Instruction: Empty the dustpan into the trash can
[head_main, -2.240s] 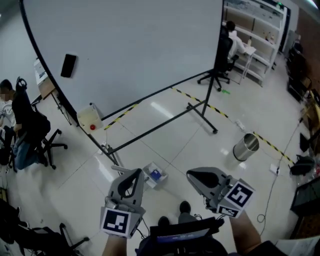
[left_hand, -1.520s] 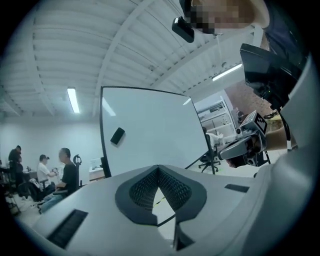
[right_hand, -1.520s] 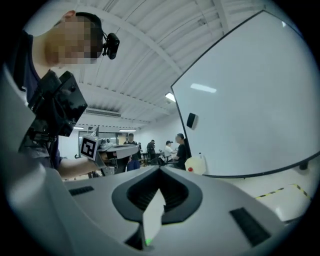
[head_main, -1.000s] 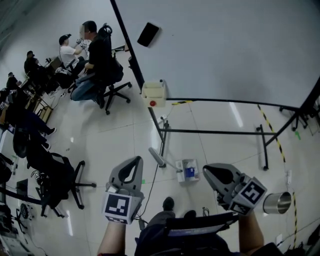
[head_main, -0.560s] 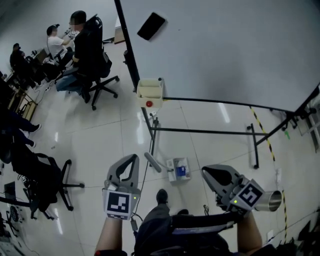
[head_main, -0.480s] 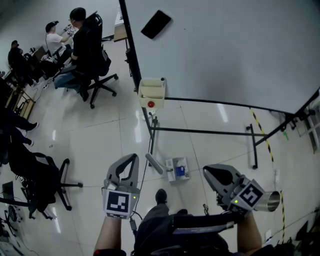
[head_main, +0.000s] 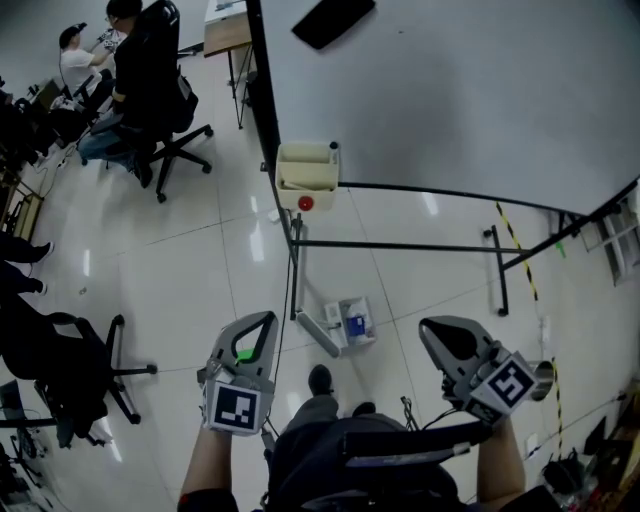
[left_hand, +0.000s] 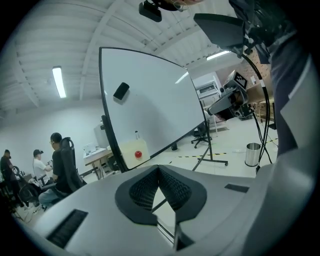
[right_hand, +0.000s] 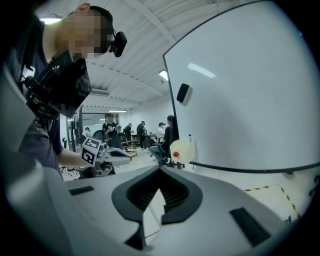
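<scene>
Down on the glossy floor (head_main: 200, 290), the dustpan (head_main: 352, 322) lies just in front of the whiteboard (head_main: 450, 100), close to the near end of the board's left-hand foot rail. Its grey handle angles away from the board and something blue sits in its pale tray. The steel trash can (left_hand: 253, 154) stands upright and well apart from the dustpan, out in front of the whiteboard past its right-hand foot; from the head view only a sliver of it shows behind the right gripper's marker cube.

Both tools hover in front of the whiteboard, short of the dustpan and touching nothing. The left gripper (head_main: 264, 321) has its jaws pressed together with nothing between them, and the right gripper (head_main: 430, 328) is likewise closed and empty. They point toward the board, one to either side of the dustpan.

A cream box (head_main: 307, 170) with a red button (head_main: 305, 203) is fixed to the whiteboard's left post, and a black eraser (head_main: 335, 18) clings to the board's face. Yellow-and-black floor tape (head_main: 512, 238) runs under the whiteboard's right end. Beyond the board's left edge, seated people (head_main: 75, 65) work at desks among black office chairs (head_main: 150, 75).
</scene>
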